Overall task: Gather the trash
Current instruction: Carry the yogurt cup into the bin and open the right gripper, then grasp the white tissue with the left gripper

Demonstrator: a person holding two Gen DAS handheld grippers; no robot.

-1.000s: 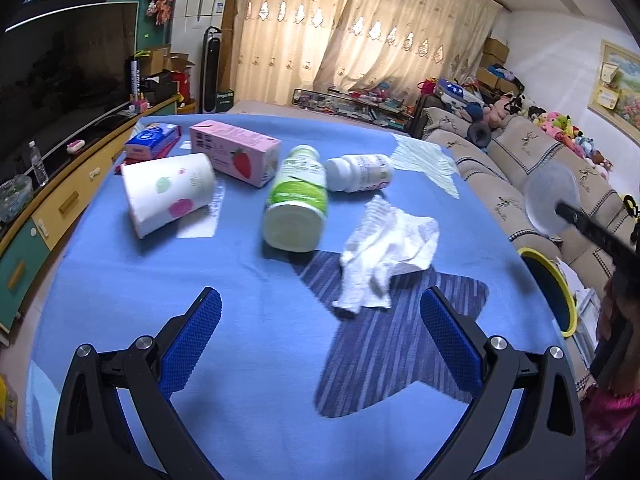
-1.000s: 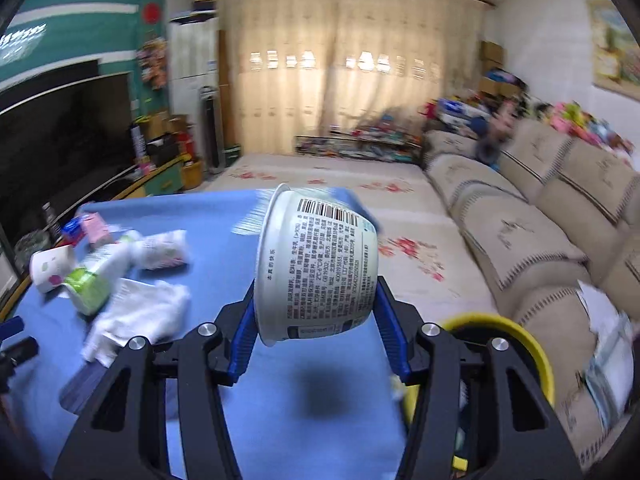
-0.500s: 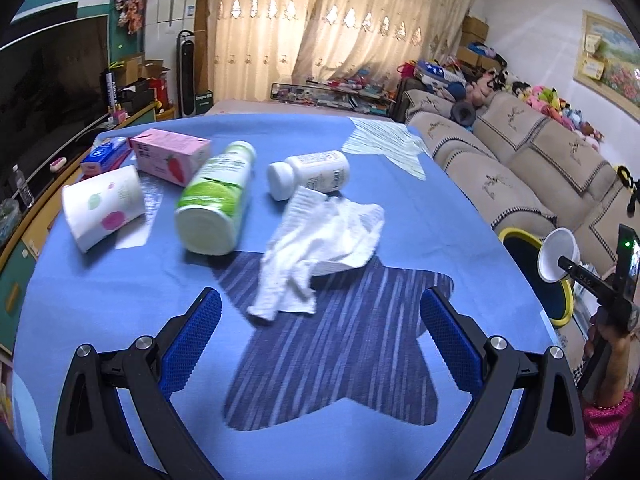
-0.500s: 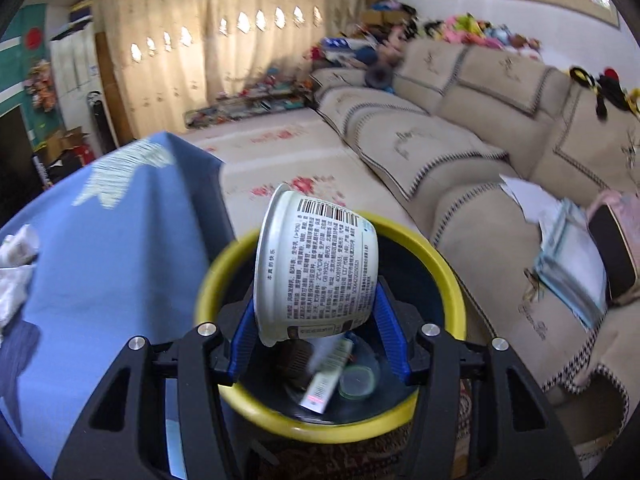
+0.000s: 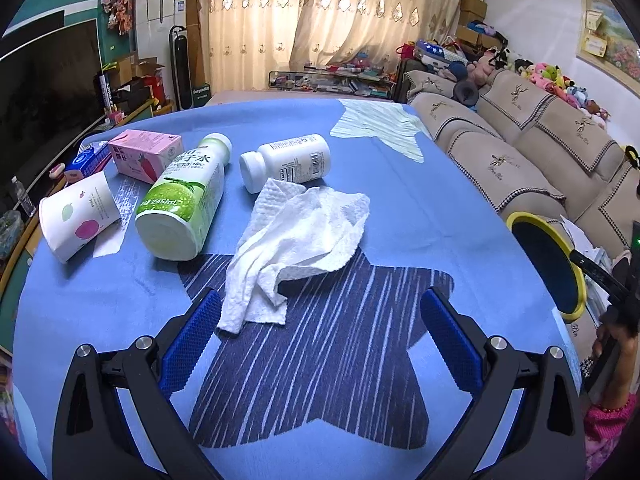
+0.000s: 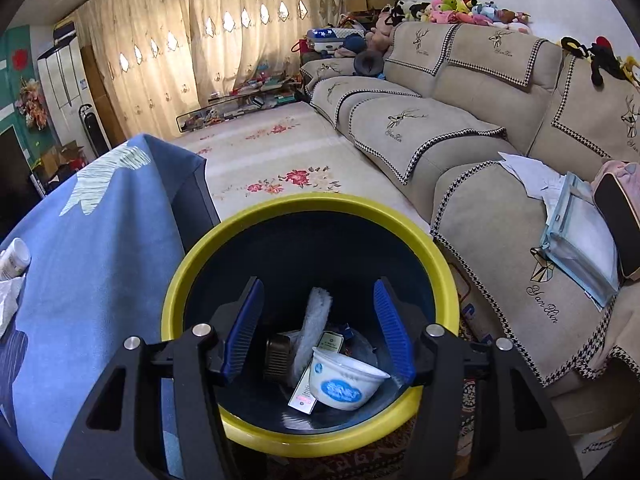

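Observation:
My left gripper (image 5: pixel 320 308) hangs open over the blue tablecloth (image 5: pixel 400 208). A crumpled white tissue (image 5: pixel 304 240) lies just ahead of its left finger (image 5: pixel 192 328). Beyond the tissue lie a green juice bottle (image 5: pixel 180 208), a white pill bottle (image 5: pixel 288 164), a paper cup (image 5: pixel 76 216) and a pink carton (image 5: pixel 146 154). My right gripper (image 6: pixel 319 292) hovers over the yellow-rimmed bin (image 6: pixel 304 204), its jaws opening with nothing between them. A white tub (image 6: pixel 344 380) lies on other trash inside the bin.
The bin (image 5: pixel 548 260) stands on the floor off the table's right edge, between the table and a beige sofa (image 6: pixel 480 168). A blue packet (image 5: pixel 86 158) sits at the table's far left. A person's hand (image 5: pixel 616 344) shows at the right.
My right gripper swung from the table to above the bin and let go of the white tub, which now lies inside. My left gripper drew closer to the tissue.

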